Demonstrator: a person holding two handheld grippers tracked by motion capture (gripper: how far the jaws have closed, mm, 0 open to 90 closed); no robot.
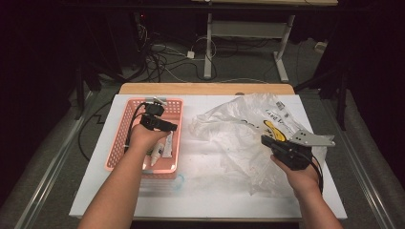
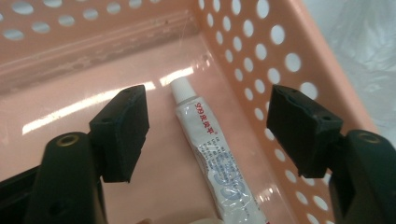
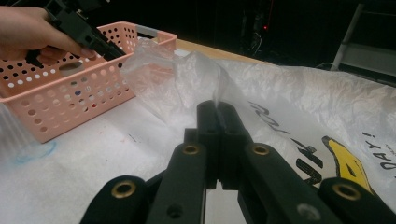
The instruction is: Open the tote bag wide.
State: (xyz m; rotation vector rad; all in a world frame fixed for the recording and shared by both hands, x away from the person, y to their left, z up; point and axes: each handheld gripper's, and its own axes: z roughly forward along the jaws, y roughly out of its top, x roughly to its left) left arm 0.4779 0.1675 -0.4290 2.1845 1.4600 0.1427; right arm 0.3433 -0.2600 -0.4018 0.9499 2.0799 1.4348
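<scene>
The room behind is dark, with cables on the floor, and your work sits lit on a white tabletop [image 1: 205, 191]. At your left stands a pink perforated basket [image 1: 125, 128]; at your right lies a crumpled clear plastic bag [image 1: 239, 138] with printed lettering.

Your left gripper [image 2: 208, 133] is down inside the basket with its jaws spread wide. A small white tube [image 2: 212, 158] lies flat on the basket floor between them, close along the basket's side wall. Neither pad touches it, so you look to be either lining up a grasp or just letting it go; I cannot say which.

Your right gripper [image 3: 218, 114] is clenched on a fold of the bag, pinching thin film. That hold likely keeps the bag steady and its mouth reachable.
</scene>
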